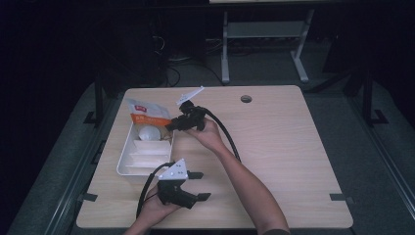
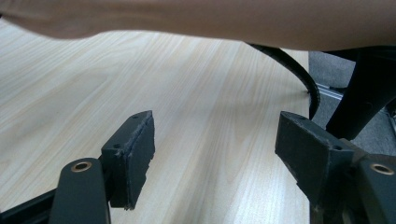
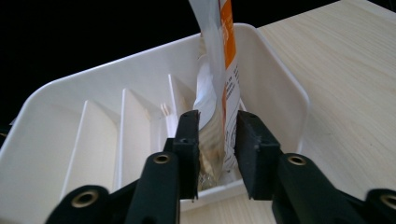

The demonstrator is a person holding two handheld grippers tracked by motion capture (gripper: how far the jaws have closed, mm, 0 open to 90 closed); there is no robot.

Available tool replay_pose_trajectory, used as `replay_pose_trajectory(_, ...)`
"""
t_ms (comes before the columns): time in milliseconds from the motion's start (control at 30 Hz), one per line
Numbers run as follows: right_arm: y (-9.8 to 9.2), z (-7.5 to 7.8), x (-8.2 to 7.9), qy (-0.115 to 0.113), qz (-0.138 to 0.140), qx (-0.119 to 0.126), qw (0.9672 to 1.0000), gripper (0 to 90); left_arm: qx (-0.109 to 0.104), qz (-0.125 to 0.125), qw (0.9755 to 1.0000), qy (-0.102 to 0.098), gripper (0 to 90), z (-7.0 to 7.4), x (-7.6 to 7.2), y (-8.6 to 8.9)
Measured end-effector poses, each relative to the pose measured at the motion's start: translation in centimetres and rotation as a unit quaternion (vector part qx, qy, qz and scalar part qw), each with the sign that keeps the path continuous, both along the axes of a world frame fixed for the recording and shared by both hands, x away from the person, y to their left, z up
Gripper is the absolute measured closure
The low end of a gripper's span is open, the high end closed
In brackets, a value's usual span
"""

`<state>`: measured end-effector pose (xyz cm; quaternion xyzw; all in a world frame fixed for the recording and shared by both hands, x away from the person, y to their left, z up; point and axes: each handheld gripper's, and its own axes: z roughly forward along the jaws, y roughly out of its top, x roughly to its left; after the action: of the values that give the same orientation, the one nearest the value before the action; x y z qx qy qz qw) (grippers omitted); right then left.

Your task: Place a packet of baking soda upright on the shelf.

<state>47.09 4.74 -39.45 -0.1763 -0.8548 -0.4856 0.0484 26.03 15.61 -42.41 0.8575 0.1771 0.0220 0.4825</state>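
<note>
The table point(image 1: 274, 147) was a pale wood top, and both my hands worked at its left side. Near its left edge sat the white tray point(image 1: 128, 164), long and split by thin walls into several compartments. In its far end compartment stood the pouch point(image 1: 147, 113), white with an orange band, its top leaning out past the tray's far rim. A pale round thing point(image 1: 148, 132) lay in the tray just in front of the pouch; I could not tell what it was.

My right gripper point(image 1: 172, 125) reached in from the tray's right side at that far end. In the right gripper view its fingers point(image 3: 189, 140) stood either side of the pouch point(image 3: 219, 84), low down by the tray's rim point(image 3: 280, 70). They were partly open. The left pad lay against the pouch or very close to it, while a narrow gap showed at the right pad, so I was not pressing on the pouch. It stood upright in the compartment on its own.

My left gripper point(image 1: 201, 185) rested near the table's front edge, just in front of the tray's near end, pointing right. In the left gripper view its fingers point(image 2: 135, 158) stood wide apart with only bare table point(image 2: 205, 140) between them, holding nothing. My right forearm point(image 2: 233, 18) crossed above them.
</note>
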Motion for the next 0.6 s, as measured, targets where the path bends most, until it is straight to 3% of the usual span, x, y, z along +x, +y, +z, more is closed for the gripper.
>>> replay_pose_trajectory(267,-2.4,0.3,-0.4,0.014,0.001,0.012,0.9998,55.6,0.002,0.007,1.0,-0.001,25.8,0.0,0.2,0.1)
replay_pose_trajectory(600,-5.6,0.6,-0.9,0.029,-0.002,0.022,0.9993,49.1,0.006,0.009,0.9999,0.001,25.2,-0.1,0.3,0.0)
